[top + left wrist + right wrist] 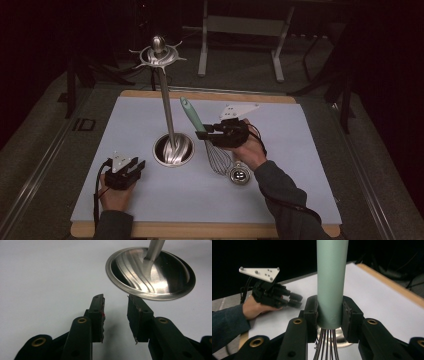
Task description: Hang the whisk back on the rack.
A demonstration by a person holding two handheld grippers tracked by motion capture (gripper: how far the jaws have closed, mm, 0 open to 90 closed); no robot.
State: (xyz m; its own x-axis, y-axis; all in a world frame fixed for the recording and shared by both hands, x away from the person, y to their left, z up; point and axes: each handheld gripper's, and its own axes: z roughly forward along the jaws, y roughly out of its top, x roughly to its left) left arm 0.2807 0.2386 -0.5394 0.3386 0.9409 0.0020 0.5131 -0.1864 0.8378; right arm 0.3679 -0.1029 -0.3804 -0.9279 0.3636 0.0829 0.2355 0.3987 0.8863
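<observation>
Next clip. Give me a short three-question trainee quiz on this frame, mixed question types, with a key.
1. True or false: the right gripper is shut on the whisk at its green handle.
2. What stands between the left gripper jaws? A) the whisk B) nothing C) the ladle
3. Fill in: the steel utensil stand rises from a round ____ on the table.

Key:
1. True; the pads press the handle just above the wires.
2. B; the jaws stand apart over bare table, short of the stand's base.
3. Base; a shiny dished disc.
</observation>
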